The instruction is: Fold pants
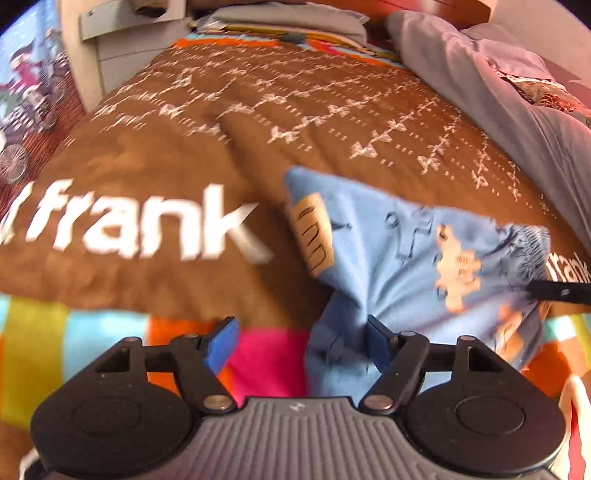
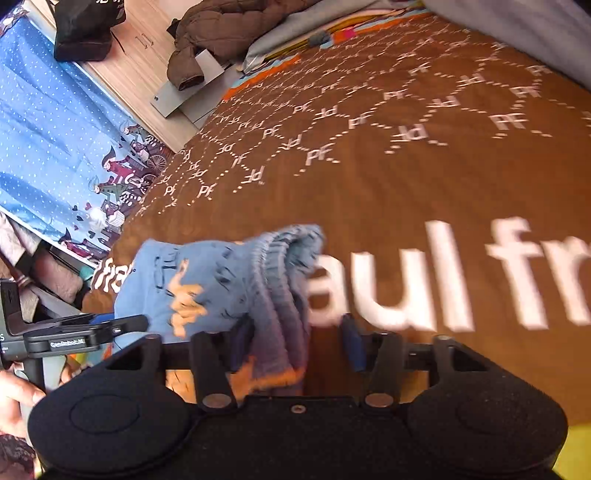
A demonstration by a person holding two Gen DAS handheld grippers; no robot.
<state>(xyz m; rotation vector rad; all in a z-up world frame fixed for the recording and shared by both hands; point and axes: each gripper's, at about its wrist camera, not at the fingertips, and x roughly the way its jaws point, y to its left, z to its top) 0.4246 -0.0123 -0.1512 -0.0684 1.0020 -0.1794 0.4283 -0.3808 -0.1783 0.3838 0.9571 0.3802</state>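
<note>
Small light-blue pants (image 1: 417, 258) with orange prints lie bunched on the brown bedspread (image 1: 221, 147). My left gripper (image 1: 301, 341) is open, jaws wide apart; the cloth's near end drapes over its right finger (image 1: 380, 343). In the right wrist view the pants (image 2: 207, 284) show their ribbed waistband (image 2: 288, 243) on top. My right gripper (image 2: 295, 341) is open, with cloth hanging between the jaws by its left finger. The right gripper's tip also shows in the left wrist view (image 1: 557, 291), and the left gripper shows in the right wrist view (image 2: 85, 332).
The bedspread has white "paul frank" lettering (image 2: 443, 280) and a colourful striped border (image 1: 92, 339). Grey bedding (image 1: 517, 92) is piled along the right. A brown jacket (image 2: 221, 33) and a black bag (image 2: 85, 26) lie at the head end. A blue printed curtain (image 2: 55, 147) hangs beside the bed.
</note>
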